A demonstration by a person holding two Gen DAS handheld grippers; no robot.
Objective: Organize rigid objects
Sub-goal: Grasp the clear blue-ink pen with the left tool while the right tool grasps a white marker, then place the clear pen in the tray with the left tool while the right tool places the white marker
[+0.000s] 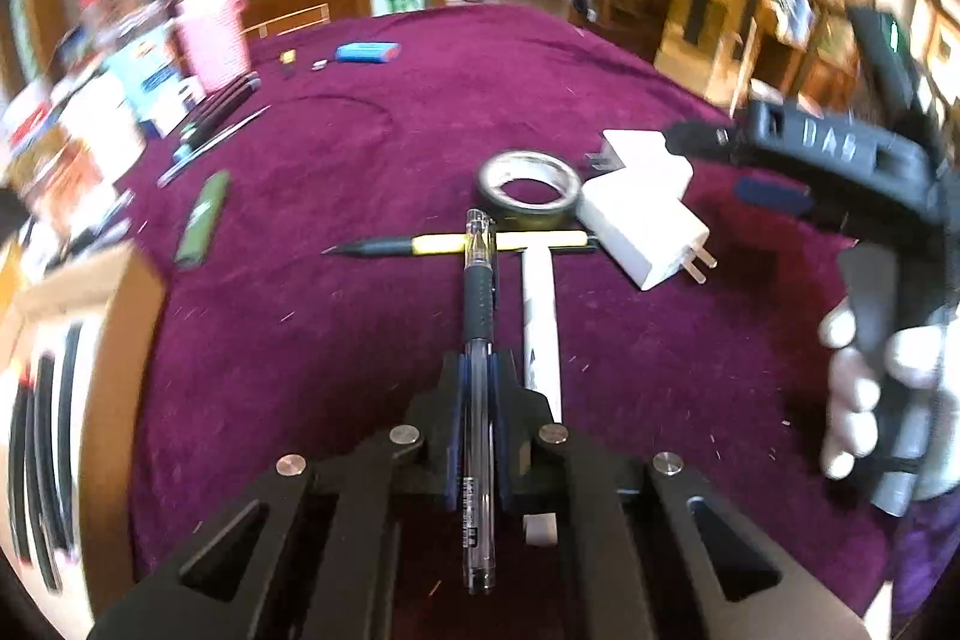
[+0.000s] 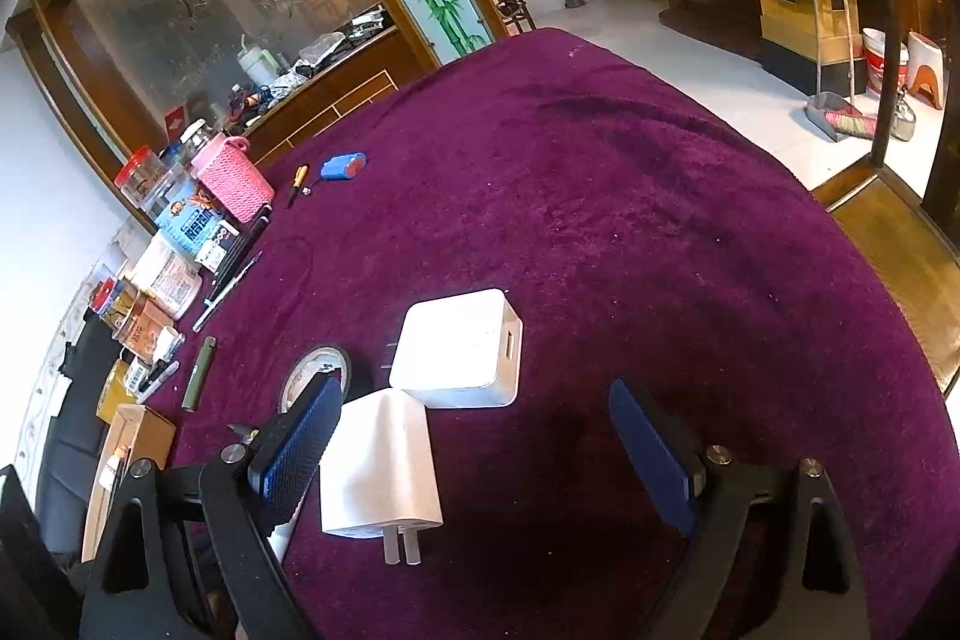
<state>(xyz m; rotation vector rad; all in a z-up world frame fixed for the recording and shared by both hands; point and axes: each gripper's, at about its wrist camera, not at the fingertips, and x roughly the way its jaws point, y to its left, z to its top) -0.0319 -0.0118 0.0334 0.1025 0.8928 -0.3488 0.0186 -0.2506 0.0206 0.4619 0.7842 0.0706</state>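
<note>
My left gripper (image 1: pixel 478 370) is shut on a clear pen with a black grip (image 1: pixel 478 316), held lengthwise above the purple cloth. Beyond its tip lie a yellow pen (image 1: pixel 480 243), a white marker (image 1: pixel 541 328), a tape roll (image 1: pixel 530 184) and two white chargers (image 1: pixel 645 232). My right gripper (image 2: pixel 480 436) is open, hovering over the near charger (image 2: pixel 378 472); the larger charger (image 2: pixel 459 349) lies just beyond it. The right gripper also shows in the left wrist view (image 1: pixel 750 166), above the chargers. The tape roll (image 2: pixel 315 370) is partly hidden by my left finger pad (image 2: pixel 300 448).
A cardboard box (image 1: pixel 72 370) with dark items stands at the left. A green lighter (image 1: pixel 204 217), more pens (image 1: pixel 210 142), a blue case (image 1: pixel 366 52), a pink basket (image 2: pixel 231 175) and jars (image 2: pixel 144 178) line the table's left side. The table edge (image 2: pixel 840 220) drops off on the right.
</note>
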